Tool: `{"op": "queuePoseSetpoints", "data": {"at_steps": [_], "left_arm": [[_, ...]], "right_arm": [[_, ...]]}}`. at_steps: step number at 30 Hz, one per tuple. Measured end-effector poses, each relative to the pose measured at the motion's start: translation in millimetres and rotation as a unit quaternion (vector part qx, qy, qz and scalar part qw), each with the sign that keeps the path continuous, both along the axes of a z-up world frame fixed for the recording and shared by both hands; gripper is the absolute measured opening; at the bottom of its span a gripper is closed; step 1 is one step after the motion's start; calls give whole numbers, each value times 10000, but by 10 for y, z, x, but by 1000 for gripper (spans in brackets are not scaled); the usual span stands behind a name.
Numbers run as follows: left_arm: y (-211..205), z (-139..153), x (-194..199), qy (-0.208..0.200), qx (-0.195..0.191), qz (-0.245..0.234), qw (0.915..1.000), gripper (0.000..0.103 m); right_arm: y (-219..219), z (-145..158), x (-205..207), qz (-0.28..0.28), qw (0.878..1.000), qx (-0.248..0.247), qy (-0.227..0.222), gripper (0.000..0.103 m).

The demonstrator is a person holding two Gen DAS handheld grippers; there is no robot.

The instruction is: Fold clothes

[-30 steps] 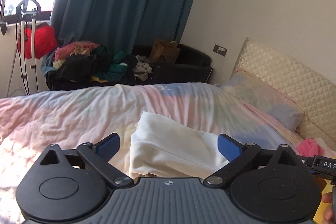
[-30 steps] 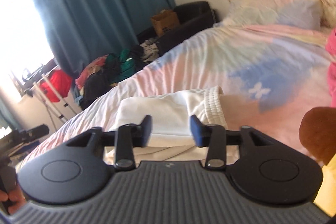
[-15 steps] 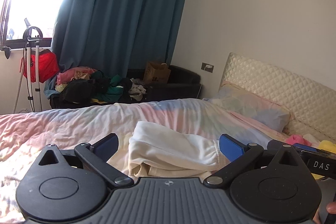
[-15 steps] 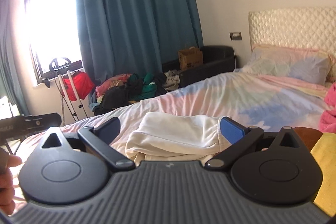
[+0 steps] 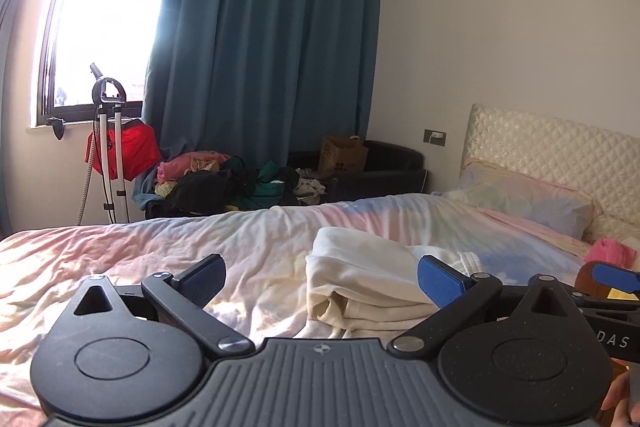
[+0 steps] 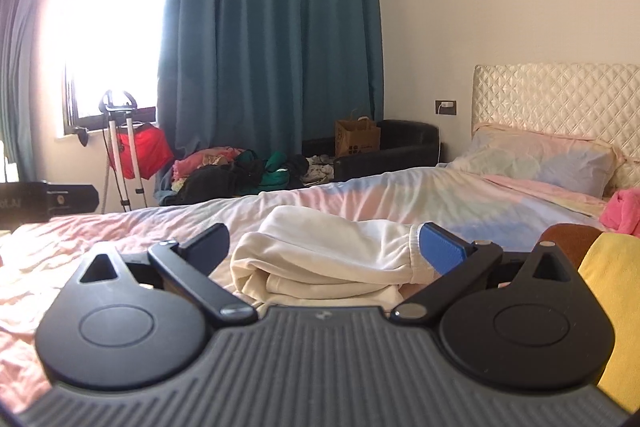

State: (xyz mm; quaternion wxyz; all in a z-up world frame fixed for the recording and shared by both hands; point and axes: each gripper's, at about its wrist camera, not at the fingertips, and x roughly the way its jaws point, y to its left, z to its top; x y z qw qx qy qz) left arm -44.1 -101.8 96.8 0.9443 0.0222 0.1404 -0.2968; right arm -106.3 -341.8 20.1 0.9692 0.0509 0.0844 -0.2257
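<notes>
Since the folded cream-white cotton garment (image 6: pixel 320 259) lies on the pastel tie-dye bedsheet (image 5: pixel 160 251) at twelve o'clock of my right gripper (image 6: pixel 324 247) and one o'clock of my left gripper (image 5: pixel 320 279), both spread wide and holding nothing, I judge this fold finished; next, I'd reach for the yellow cloth (image 6: pixel 612 299) at three o'clock, gripping low on one edge.

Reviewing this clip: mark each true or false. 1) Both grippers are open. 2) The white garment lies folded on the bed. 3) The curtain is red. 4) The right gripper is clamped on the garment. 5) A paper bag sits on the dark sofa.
1) True: the left gripper and right gripper both stand wide open.
2) True: the white garment lies folded on the bed.
3) False: the curtain is teal blue.
4) False: it grips nothing.
5) True: the paper bag sits on the sofa.
</notes>
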Motion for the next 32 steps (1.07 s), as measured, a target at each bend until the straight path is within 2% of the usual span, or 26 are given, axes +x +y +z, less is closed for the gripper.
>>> {"op": "queuePoseSetpoints", "data": {"at_steps": [4,13,20,32], "left_arm": [[-1,-119,-2,21,26,-25,10000,103],[-83,-303,39,129,69,-117,9998,103],[-92,-350,79,147,99,-54,9998,103],[-161,-423,35,137,270,-70,9995,103]], "right_arm": [[38,-173,66,-57,9999,83,83,103],[53,-281,82,-290,9994,130,152,103],[111,-298,129,-347,9991,1,261,103],[98,-300,130,-370,9989,48,275,103]]}}
